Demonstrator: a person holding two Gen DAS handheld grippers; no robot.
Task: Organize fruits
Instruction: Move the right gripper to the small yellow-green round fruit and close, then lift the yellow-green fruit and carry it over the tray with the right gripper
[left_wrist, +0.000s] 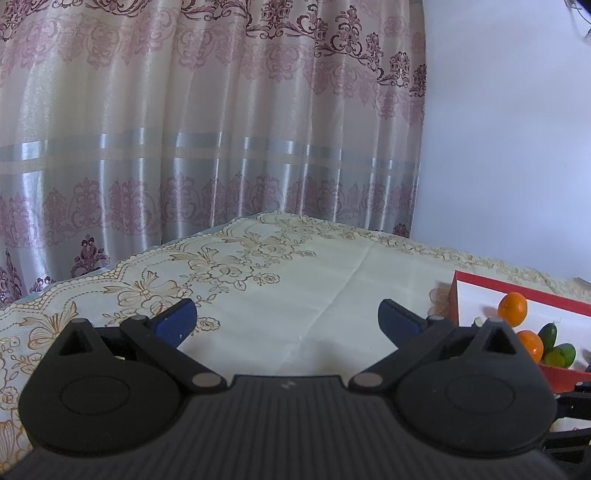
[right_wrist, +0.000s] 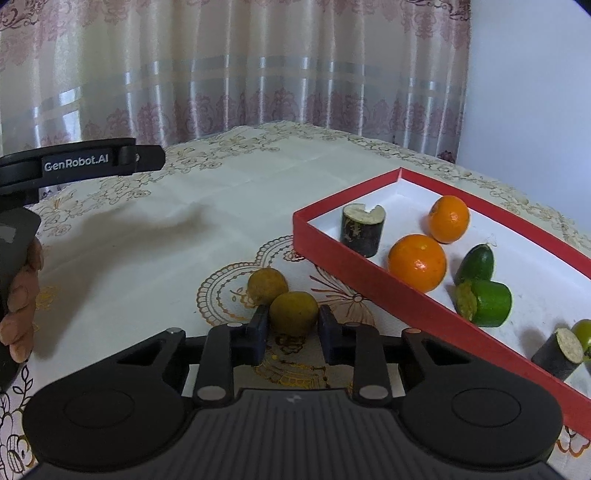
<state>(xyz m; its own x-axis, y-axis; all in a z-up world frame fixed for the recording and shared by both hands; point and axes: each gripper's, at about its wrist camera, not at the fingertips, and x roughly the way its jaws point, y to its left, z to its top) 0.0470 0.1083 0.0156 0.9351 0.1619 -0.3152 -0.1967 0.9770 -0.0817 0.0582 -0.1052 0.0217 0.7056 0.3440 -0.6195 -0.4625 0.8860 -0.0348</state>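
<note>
In the red box (right_wrist: 369, 273) lie two oranges (right_wrist: 417, 263); right fingers (right_wrist: 258, 325) grasp a yellow fruit (right_wrist: 293, 313), left fingers (left_wrist: 177, 321) released

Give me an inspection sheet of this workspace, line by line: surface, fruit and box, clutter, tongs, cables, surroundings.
Surface: table under a cream floral tablecloth, creased, with a shadow across it.
Job's things: red box with a white inside holds two oranges, green fruit pieces and dark cut stalk pieces. Two yellow-brown fruits sit on the cloth outside it, touching; the far fruit is free.
Clutter: nothing seen.
Tongs: right tongs shut on the near fruit, pads at both sides. Left tongs open, empty, above bare cloth.
Cables: nothing seen on the table.
Surroundings: patterned curtain behind, plain wall to the right.
</note>
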